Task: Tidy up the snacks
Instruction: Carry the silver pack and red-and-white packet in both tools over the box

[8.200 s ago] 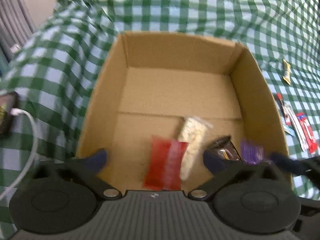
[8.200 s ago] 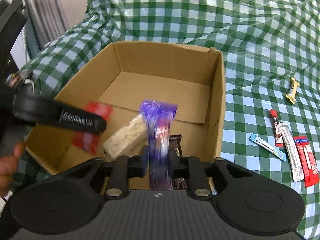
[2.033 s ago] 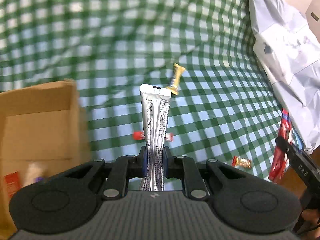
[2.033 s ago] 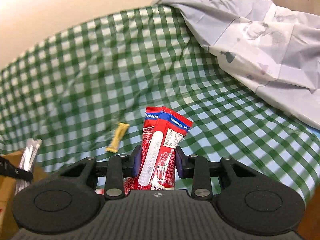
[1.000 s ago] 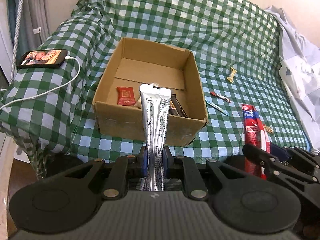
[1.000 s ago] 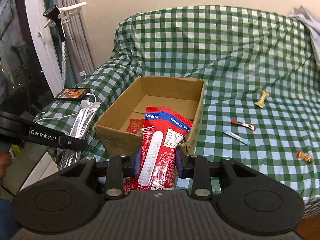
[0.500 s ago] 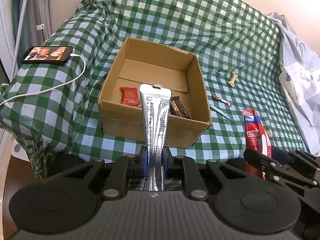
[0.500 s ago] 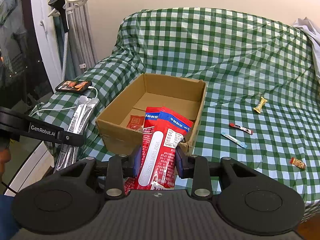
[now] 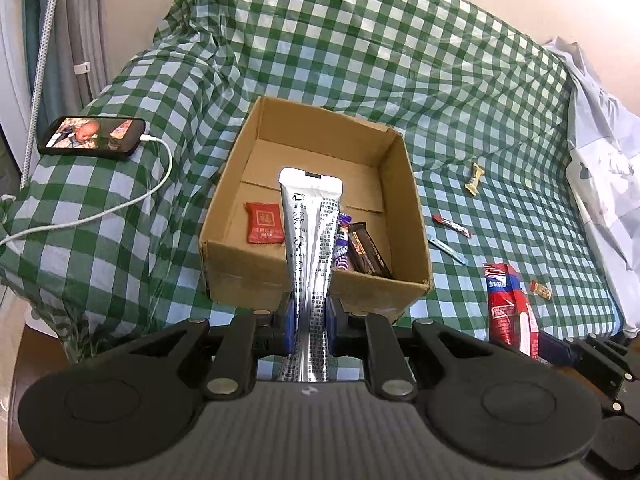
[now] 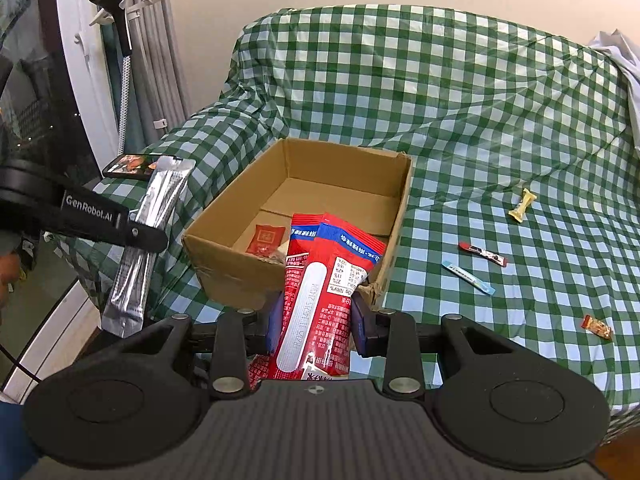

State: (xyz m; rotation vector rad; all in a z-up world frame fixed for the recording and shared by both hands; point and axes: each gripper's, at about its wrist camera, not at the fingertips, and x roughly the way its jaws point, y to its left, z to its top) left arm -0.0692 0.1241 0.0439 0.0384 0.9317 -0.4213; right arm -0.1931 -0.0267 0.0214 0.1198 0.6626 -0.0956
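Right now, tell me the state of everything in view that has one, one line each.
Left gripper: jaws shut on silver packet, upright.
Right gripper: jaws shut on red packets.
Cardboard box: open, holding a few snacks.
Phone: screen lit, cable plugged in.
Loose snacks: lying on the checked cloth.

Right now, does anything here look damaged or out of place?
Yes. The cardboard box has a torn, crumpled near right corner. Four small snacks lie loose on the checked cloth, including a yellow candy and a blue stick.
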